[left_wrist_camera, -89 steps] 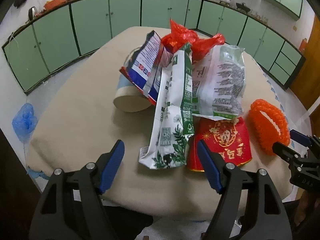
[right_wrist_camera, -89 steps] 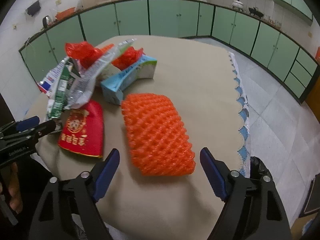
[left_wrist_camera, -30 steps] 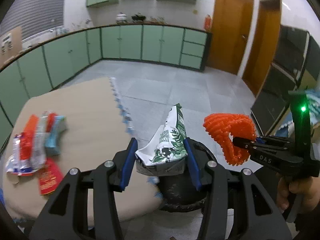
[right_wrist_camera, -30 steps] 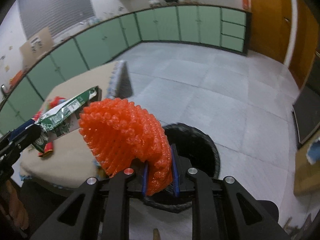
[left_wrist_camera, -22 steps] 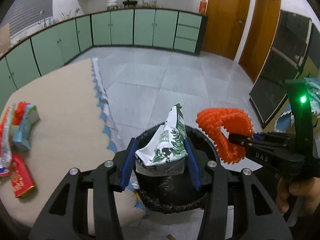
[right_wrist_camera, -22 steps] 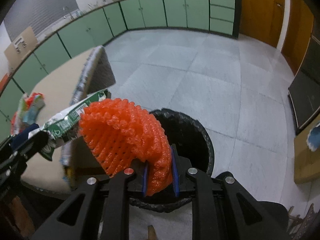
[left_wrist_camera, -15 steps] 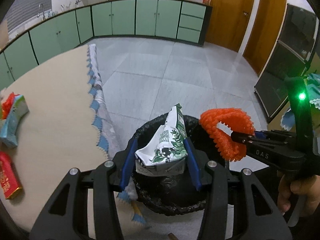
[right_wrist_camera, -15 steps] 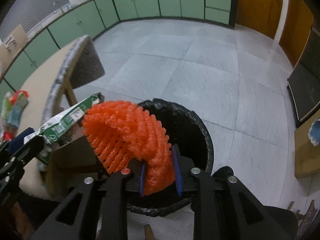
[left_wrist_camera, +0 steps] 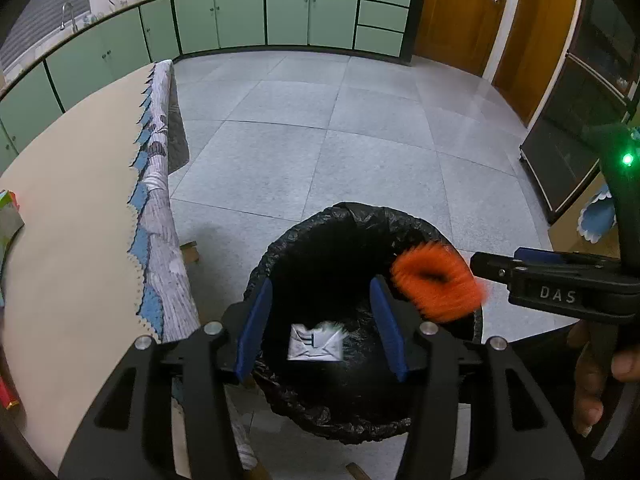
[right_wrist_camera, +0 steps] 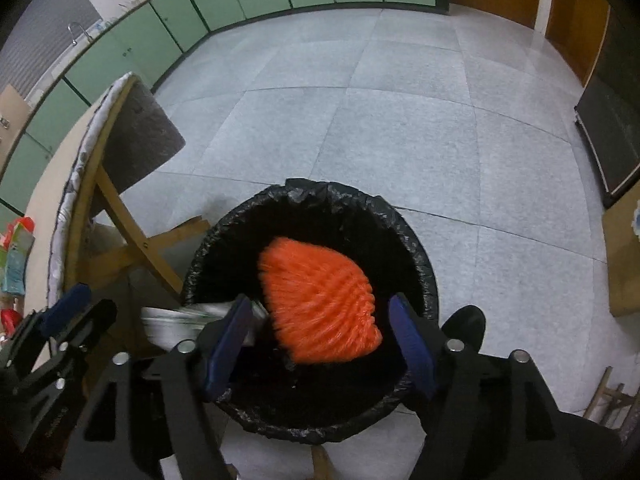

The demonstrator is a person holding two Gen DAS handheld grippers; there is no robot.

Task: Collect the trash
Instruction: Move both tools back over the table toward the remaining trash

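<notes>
A bin lined with a black bag stands on the floor right below both grippers. My left gripper hangs over its mouth, jaws opening, and the white-and-green packet drops free between them into the bag. My right gripper is also above the bin with its jaws opening. The orange foam net falls blurred, clear of both pads. In the left wrist view the net sits just off the right gripper's tips. The right wrist view shows the packet beside the left gripper.
The table with a beige cloth and wooden legs stands left of the bin. More wrappers lie on its far side. A person's hand holds the right gripper. Green cabinets and wooden doors ring the tiled floor.
Both grippers have sunk closer to the bin. Their jaws have parted: the packet has left the left pads and the orange net has left the right pads, both falling.
</notes>
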